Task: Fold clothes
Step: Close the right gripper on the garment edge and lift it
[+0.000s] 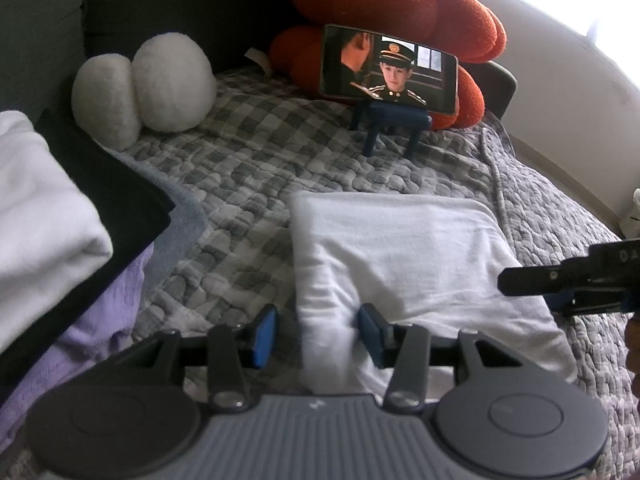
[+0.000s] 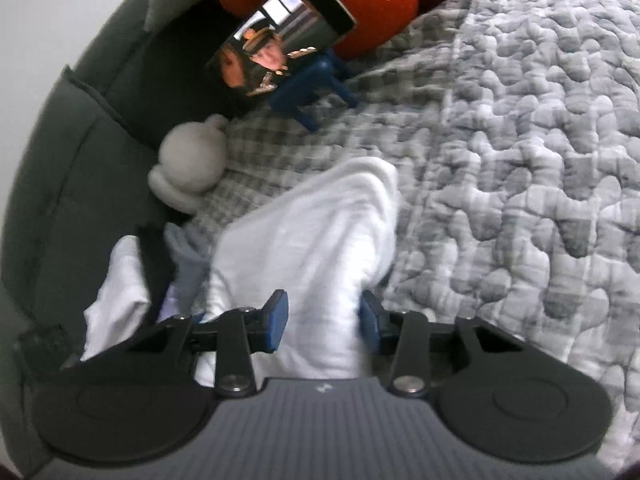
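At the far left of the left wrist view lies a stack of folded clothes (image 1: 52,240): white on top, then black, with lilac and pale blue beneath. Just right of it sits a white plush cushion (image 1: 144,88) on the grey checked quilt (image 1: 248,168). At the centre, the left gripper (image 1: 316,336) stands with its blue-padded fingers (image 1: 264,334) moderately apart, straddling the near left edge of the folded white garment (image 1: 400,264); the cloth bulges up between the pads, but whether they pinch it cannot be told. Behind, a phone (image 1: 388,70) playing a video leans on a small blue stand (image 1: 390,126) against an orange cushion (image 1: 400,8). At the right edge, the right gripper (image 1: 520,280) reaches in over the garment's right side. In its own view, the right gripper (image 2: 323,322) is likewise part open, white fabric (image 2: 312,248) rising between its pads (image 2: 276,322).
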`<state>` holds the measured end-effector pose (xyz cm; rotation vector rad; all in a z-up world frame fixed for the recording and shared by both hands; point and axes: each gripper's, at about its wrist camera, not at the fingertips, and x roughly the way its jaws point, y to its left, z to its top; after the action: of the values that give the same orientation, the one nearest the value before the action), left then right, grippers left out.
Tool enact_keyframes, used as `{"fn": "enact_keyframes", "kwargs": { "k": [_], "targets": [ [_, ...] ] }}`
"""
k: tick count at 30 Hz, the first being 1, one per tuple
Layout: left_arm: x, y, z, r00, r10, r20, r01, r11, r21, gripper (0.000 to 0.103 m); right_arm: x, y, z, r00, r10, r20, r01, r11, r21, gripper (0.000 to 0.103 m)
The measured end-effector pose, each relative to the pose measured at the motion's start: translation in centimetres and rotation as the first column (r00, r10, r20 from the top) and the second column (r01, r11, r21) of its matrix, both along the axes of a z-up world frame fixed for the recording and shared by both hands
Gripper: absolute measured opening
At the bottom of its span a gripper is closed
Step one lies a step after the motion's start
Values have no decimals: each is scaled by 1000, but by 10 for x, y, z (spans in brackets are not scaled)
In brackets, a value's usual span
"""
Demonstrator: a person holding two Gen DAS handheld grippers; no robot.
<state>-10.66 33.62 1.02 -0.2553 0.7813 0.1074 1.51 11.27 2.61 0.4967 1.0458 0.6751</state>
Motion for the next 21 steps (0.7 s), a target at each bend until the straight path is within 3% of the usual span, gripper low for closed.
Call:
{"fn": "enact_keyframes", "kwargs": {
  "k": [6,8,10,17,21],
  "targets": [
    [0,0,-1,1000,-4,5,4,1000,-1,49,1,5,-1,1000,-18,14,18,1000,-11,44],
    [0,1,-1,1000,-4,5,4,1000,-4,49,-4,9,6,998,-24,52,25,999,-34,20],
    [1,2,0,1000,2,0,-2,1000,-16,49,-10,12,15,995,-29,98,36,997,-62,20],
    [7,20,7,998,33,-61,-45,977,-206,49,-29,18,44,970,-44,237,82,985,-150,14],
    [2,18,12,998,24,-54,-37,964,-264,50,-34,-2,61,959,-60,275,107,982,-158,14]
  ]
}}
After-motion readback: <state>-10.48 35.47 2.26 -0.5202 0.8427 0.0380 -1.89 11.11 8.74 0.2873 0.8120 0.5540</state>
